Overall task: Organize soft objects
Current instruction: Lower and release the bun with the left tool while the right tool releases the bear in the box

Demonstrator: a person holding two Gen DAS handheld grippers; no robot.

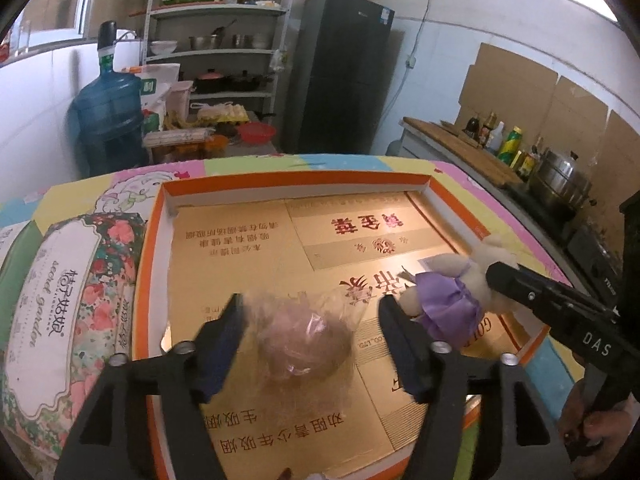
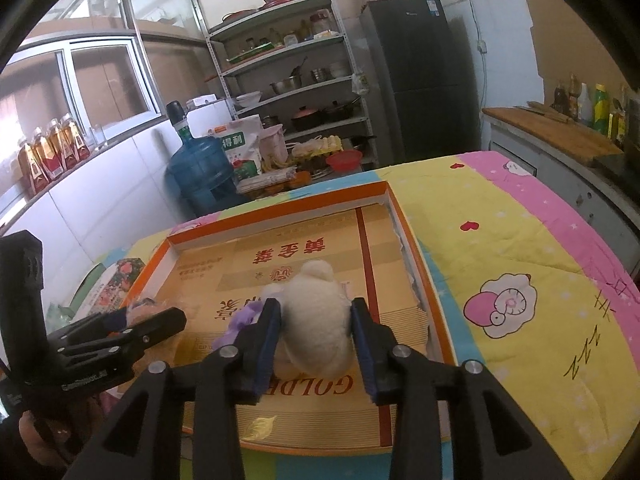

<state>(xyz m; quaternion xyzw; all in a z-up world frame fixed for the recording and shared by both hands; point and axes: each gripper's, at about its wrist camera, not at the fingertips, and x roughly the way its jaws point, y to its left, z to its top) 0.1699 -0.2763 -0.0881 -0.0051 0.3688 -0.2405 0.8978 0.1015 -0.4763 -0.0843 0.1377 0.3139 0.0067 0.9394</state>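
A shallow orange-rimmed box (image 1: 152,240) lined with gold cardboard lies on the table. In the left wrist view my left gripper (image 1: 310,312) is open around a pinkish soft object in a clear plastic bag (image 1: 304,344) that rests on the cardboard. A cream plush toy in a purple dress (image 1: 448,304) lies at the box's right side. In the right wrist view my right gripper (image 2: 316,312) is closed on the plush toy's cream head (image 2: 316,320), both pads touching it. The left gripper also shows there at the left (image 2: 132,316).
A floral-printed package (image 1: 60,320) lies left of the box (image 2: 432,280). The table has a colourful cartoon cloth (image 2: 520,264). Behind stand a water jug (image 1: 108,120), a shelf rack (image 1: 224,52) and a dark fridge (image 1: 340,72). A counter with bottles and a pot (image 1: 560,176) runs along the right.
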